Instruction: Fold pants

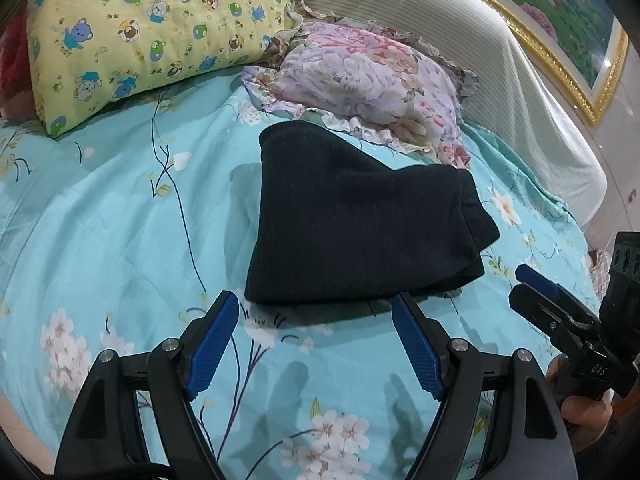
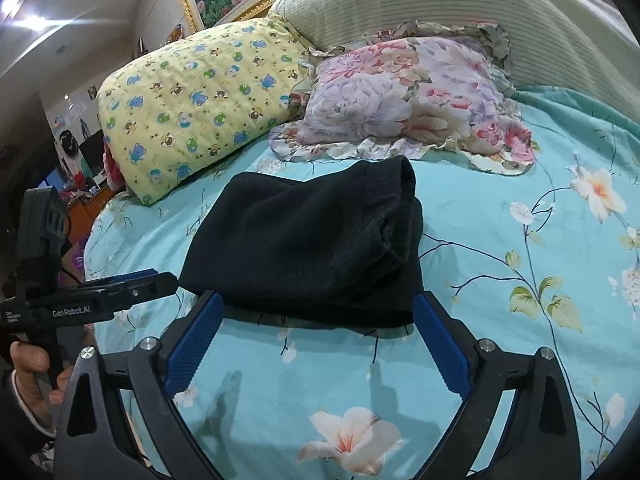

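Observation:
The black pants [image 1: 360, 220] lie folded into a compact stack on the turquoise floral bedsheet [image 1: 100, 220]. In the right wrist view the pants [image 2: 312, 240] show their rolled layers at the right end. My left gripper [image 1: 316, 304] is open and empty, just in front of the near edge of the pants. My right gripper [image 2: 316, 304] is open and empty, also just short of the near edge. The right gripper shows at the right edge of the left wrist view [image 1: 536, 284], and the left gripper at the left of the right wrist view [image 2: 160, 280].
A yellow cartoon-print pillow [image 1: 140, 28] and a floral ruffled pillow [image 1: 360, 76] lie behind the pants. A ribbed cream headboard cushion [image 1: 480, 60] and a gold-framed picture [image 1: 560, 20] stand beyond. The bed's left edge [image 2: 92, 240] drops toward a cluttered room.

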A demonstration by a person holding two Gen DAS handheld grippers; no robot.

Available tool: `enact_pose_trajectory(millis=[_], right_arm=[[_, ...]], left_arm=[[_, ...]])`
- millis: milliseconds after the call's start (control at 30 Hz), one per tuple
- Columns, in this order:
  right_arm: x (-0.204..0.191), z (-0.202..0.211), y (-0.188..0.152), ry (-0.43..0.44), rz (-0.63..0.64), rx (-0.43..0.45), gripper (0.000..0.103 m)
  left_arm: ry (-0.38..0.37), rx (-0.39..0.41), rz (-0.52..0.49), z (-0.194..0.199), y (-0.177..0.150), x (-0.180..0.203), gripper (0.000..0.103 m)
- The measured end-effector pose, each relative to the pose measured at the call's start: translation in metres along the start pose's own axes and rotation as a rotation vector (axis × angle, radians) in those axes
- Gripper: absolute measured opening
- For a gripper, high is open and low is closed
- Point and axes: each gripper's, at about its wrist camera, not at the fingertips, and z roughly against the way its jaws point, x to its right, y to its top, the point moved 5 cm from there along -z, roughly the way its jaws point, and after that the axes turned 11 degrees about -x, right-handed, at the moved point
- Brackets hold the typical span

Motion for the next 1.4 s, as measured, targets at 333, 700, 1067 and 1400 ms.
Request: enact_pose_trajectory(millis=[333, 700, 1067, 1400], right_arm=[[-0.005, -0.008, -0.019, -0.052, 0.048, -0.011, 0.102], [-0.003, -0.018, -0.025, -0.059, 0.039, -0.017, 0.102], [0.002, -0.02, -0.023, -0.051, 0.018, 0.04, 0.102], [-0.004, -0.034, -0.02, -0.046, 0.045, 0.022, 0.102]], left_arm=[[0.105, 0.017, -0.022, -0.004, -0.016, 0.001, 0.081], [0.205, 0.025, -0.1, -0.013, -0.021, 0.011, 0.083], [0.234, 0.083, -0.114, -0.015, -0.018, 0.01, 0.087], [0.234, 0.075, -0.118, -0.022, -0.017, 0.009, 0.087]])
